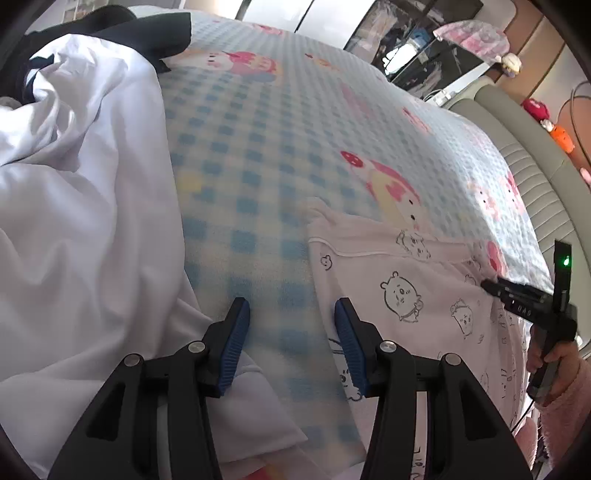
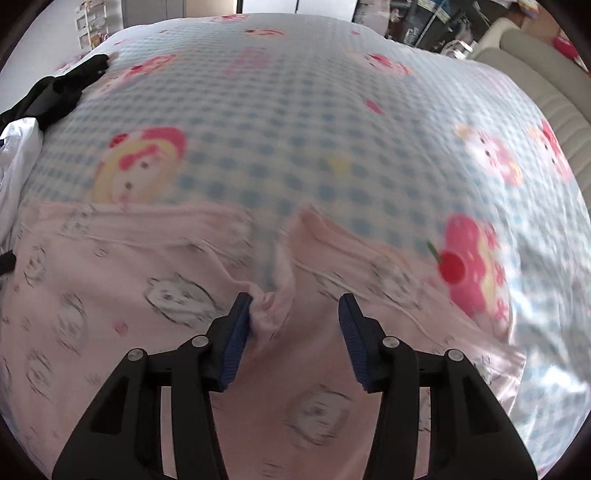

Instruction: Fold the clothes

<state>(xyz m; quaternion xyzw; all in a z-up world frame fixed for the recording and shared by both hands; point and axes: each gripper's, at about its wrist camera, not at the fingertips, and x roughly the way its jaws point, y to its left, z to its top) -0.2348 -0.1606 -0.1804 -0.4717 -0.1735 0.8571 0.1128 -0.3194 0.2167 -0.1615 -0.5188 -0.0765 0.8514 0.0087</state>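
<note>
My left gripper (image 1: 291,314) hangs over the checked blanket (image 1: 258,147), its fingers apart with nothing between them. One blue pad sits above the blanket, the other just over the edge of the pink pyjama top (image 1: 406,288). That top, printed with little bears, lies flat at the near edge of the bed. A white garment (image 1: 81,206) is heaped along the bed's left side, with a black garment (image 1: 147,33) beyond it towards the far left corner. My right gripper (image 2: 293,312) is above the top's neckline, fingers apart; a fold of pink cloth touches the left pad (image 2: 236,332), but nothing is clamped. This view is blurred.
</note>
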